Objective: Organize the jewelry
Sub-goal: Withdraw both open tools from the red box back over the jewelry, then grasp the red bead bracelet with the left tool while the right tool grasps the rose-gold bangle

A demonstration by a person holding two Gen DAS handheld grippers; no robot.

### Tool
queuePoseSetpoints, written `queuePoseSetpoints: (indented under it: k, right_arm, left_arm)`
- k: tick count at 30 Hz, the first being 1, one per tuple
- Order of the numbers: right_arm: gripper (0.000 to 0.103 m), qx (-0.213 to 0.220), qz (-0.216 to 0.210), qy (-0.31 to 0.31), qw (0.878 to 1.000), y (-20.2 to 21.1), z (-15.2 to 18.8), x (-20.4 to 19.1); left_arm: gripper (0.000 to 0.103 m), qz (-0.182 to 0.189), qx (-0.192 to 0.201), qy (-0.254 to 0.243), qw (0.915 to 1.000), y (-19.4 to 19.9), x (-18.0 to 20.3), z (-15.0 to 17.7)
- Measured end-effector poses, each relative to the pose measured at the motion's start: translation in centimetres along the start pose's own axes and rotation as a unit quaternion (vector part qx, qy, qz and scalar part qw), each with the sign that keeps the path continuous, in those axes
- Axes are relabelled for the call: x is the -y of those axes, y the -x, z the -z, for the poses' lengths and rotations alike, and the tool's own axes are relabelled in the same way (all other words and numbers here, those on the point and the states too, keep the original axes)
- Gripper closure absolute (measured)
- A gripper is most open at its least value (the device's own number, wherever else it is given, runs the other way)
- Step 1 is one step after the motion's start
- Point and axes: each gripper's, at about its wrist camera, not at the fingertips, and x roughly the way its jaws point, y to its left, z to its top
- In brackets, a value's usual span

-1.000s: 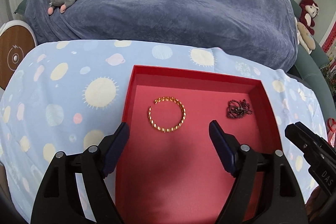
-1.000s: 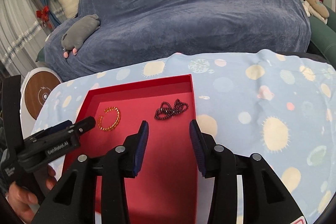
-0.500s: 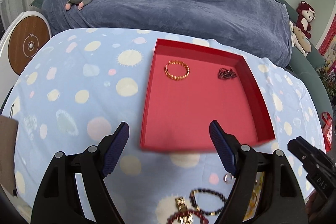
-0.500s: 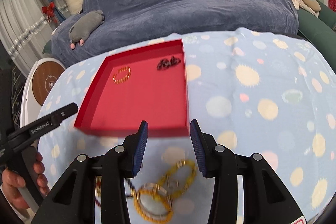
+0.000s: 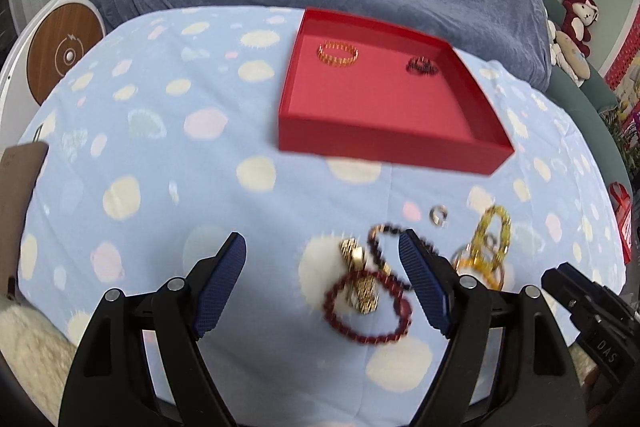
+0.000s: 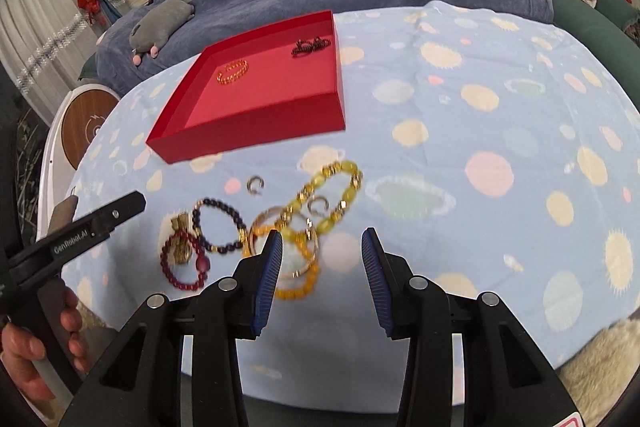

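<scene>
Right wrist view first: red tray [image 6: 256, 131] far on the spotted blue table [image 6: 500, 131], already holding a gold chain bracelet [image 6: 233, 71] far left and a dark bead bracelet [image 6: 311, 46] far right, well apart from each other. Near the camera, a loose tangle on the cloth: yellow bead bracelet [image 6: 332, 195], dark blue bead bracelet [image 6: 218, 225], red bead bracelet [image 6: 184, 263], an orange bracelet [image 6: 298, 279] partly behind the left finger, plus two small silver rings [image 6: 255, 184], several pieces overlapping. Right tool [image 6: 322, 269] wide open, nothing between its pads, poised just near of the yellow and orange pieces. Left wrist view: left tool [image 5: 322, 285] likewise spread wide and empty, with the red bead bracelet and a gold pendant-like piece [image 5: 360, 291] lying between its fingers on the cloth; frame blurred, so finer detail hard to tell. Judged as the reach toward the next piece, sorting partly done. Next move likely calls for singling out one bracelet from the overlap, closing on a free arc of beads, lifting clear without dragging neighbours, then carrying it far to a bare part of the tray.
</scene>
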Motion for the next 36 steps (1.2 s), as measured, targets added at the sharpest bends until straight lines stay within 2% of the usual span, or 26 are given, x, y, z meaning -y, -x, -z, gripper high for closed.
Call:
queuePoseSetpoints:
  k: [7,14,16,19,23,25,26,36]
  right_arm:
    - [0.062,-0.01,-0.003,0.005,1.0,-0.1,2.6,-0.1]
    - [0.062,-0.008,-0.004,0.007,1.0,-0.4,3.1,-0.2]
    - [0.062,-0.01,-0.005,0.005,1.0,-0.5,3.2,-0.1]
    - [0.062,-0.012,-0.007,0.004,1.0,-0.8,3.1,-0.2]
    - [0.062,-0.015,-0.01,-0.002,1.0,-1.4,2.6,-0.2]
    - [0.062,-0.015,-0.012,-0.003,1.0,-1.8,2.4,-0.3]
    - [0.062,-0.015,-0.012,-0.002,1.0,-2.0,2.2,-0.3]
    - [0.062,-0.019,-0.014,0.011,1.0,-3.3,1.0,-1.6]
  left_arm:
    - [0.029,-0.019,-0.009,-0.02,0.9996,-0.4,-0.1,3.8]
    - [0.044,-0.024,-0.008,-0.04,0.9989,-1.6,0.3,4.5]
    - [0.055,-0.028,-0.011,-0.048,0.9984,-2.1,0.4,4.7]
    - [0.06,-0.033,-0.013,-0.057,0.9978,-2.6,0.7,4.8]
    - [0.075,-0.023,-0.011,-0.057,0.9981,-2.5,0.7,4.6]
    - [0.09,-0.015,-0.01,-0.052,0.9985,-2.4,0.5,4.6]
    - [0.093,-0.01,-0.01,-0.049,0.9987,-2.4,0.3,4.6]
    - [0.095,0.008,-0.004,-0.031,0.9995,-2.0,-0.2,4.7]
